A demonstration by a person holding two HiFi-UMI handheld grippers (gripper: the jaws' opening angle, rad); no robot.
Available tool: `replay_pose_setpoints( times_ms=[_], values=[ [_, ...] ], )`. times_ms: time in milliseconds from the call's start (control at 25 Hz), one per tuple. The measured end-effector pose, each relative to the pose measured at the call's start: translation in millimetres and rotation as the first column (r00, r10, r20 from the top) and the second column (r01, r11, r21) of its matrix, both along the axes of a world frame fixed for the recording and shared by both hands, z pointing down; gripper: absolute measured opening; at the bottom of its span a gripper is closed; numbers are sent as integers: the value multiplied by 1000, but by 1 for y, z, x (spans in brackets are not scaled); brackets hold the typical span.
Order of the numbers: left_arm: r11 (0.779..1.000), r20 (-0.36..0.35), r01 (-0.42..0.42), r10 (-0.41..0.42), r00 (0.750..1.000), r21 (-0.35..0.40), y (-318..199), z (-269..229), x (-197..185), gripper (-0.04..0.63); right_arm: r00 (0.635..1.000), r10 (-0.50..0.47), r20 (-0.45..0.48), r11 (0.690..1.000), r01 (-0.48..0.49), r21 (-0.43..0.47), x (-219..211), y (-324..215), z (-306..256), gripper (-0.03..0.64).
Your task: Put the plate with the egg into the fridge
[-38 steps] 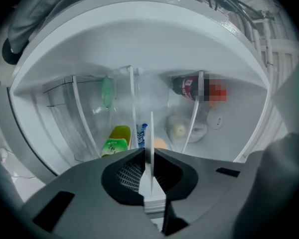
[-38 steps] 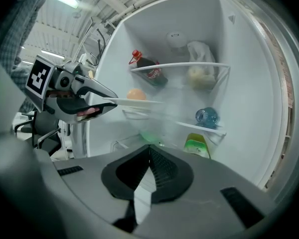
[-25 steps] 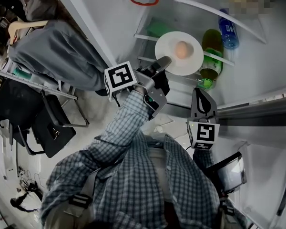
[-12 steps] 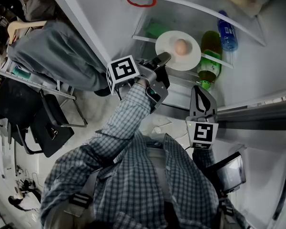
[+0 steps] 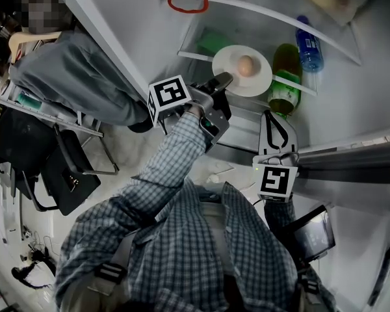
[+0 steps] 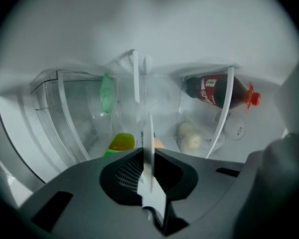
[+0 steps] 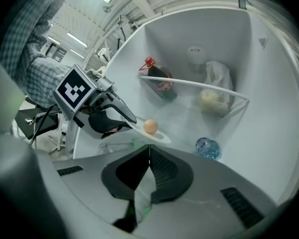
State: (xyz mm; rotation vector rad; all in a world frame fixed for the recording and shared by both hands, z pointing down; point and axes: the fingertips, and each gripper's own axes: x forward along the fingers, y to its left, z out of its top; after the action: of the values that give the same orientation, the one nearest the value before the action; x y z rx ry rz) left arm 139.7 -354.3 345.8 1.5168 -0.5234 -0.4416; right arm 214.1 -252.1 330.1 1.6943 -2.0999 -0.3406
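Observation:
A white plate with a brown egg on it hangs level inside the open fridge, above a shelf. My left gripper is shut on the plate's near rim. In the left gripper view the plate shows edge-on between the jaws, and the egg peeks out behind it. My right gripper hangs lower right of the plate, shut and holding nothing. The right gripper view shows the plate, the egg and the left gripper from the side.
A green bottle lies right beside the plate, with a blue water bottle farther back. On the upper glass shelf sit a cola bottle and a white bag. The fridge wall stands left; a black chair is behind.
My left gripper has edged a little deeper into the fridge with the plate and egg. The right gripper has hardly moved.

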Motion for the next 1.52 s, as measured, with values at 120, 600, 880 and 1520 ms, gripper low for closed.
replay_pose_setpoints(
  times_ms=[120,600,880,1520],
  values=[
    [1000,4,3,-3,1000,0,-2,2,0,31,998,-14,-65,1000,14,10,-3,-4,-5,8],
    [1000,-5,26,-26,1000,2,-14,7,3,31,910,-24,-414,995,61,78,-14,-24,-6,8],
    [999,-10,33,-33,999,4,-18,7,5,31,804,-69,-591,991,121,49,-30,-40,2,72],
    [1000,-39,18,-19,999,-8,-16,5,9,31,591,-35,-806,989,137,57,-39,-62,14,31]
  ],
)
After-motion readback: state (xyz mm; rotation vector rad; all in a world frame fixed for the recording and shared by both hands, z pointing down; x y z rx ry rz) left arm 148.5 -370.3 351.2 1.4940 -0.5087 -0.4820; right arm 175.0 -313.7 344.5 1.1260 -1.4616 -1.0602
